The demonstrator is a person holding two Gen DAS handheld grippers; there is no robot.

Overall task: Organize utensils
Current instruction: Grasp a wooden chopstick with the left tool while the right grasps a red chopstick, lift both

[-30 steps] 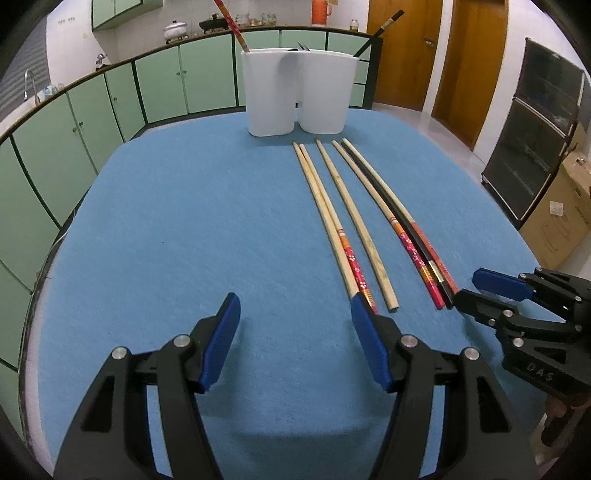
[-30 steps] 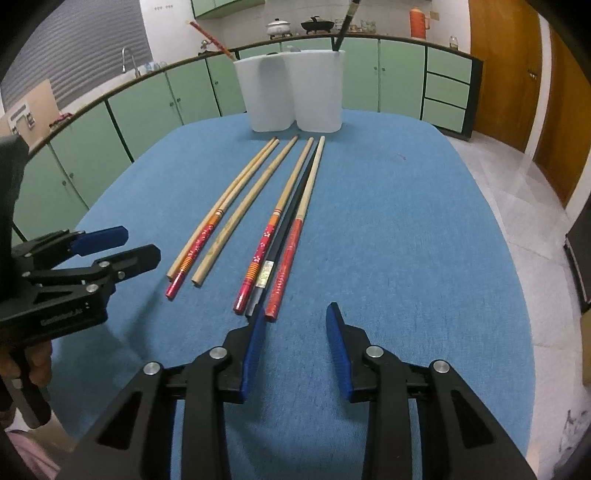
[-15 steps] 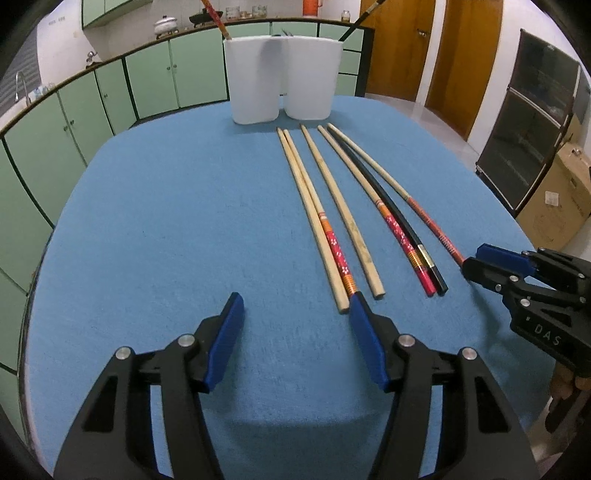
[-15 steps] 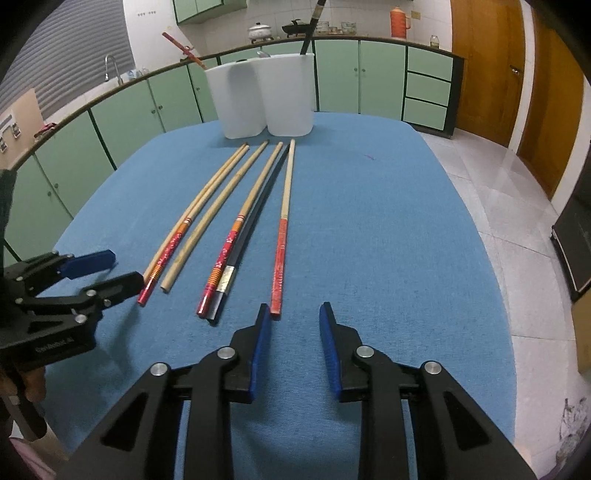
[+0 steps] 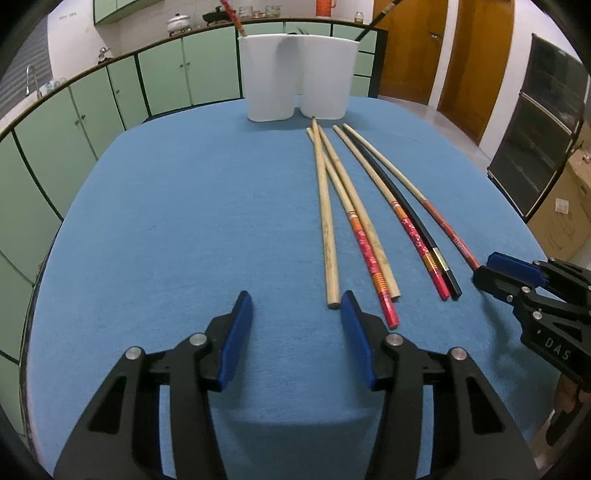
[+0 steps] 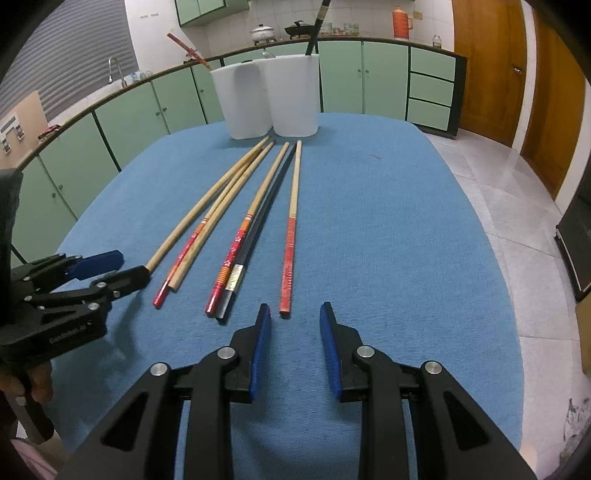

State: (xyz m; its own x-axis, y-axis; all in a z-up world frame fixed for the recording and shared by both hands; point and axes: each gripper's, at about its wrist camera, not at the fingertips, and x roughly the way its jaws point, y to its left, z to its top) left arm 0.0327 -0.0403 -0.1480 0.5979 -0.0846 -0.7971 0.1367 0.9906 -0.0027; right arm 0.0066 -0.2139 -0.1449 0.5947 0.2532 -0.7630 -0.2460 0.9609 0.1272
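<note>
Several long chopsticks lie side by side on the blue table, running toward a white two-compartment holder at the far edge. My left gripper is open and its jaws are closing. The near end of a plain wooden chopstick lies just inside its right finger, untouched by the pads. My right gripper is open. The end of a red-handled chopstick sits between its tips, nearer the left pad. A black chopstick lies to its left.
One red chopstick and one black chopstick stand in the holder. Green cabinets curve behind the table. Wooden doors and a cardboard box stand at the right. A hand holds the left gripper.
The left jaws have narrowed. The plain chopstick's near end has swung left, away from its patterned neighbour. The red-handled chopstick has parted from the black one, toward the right gripper.
</note>
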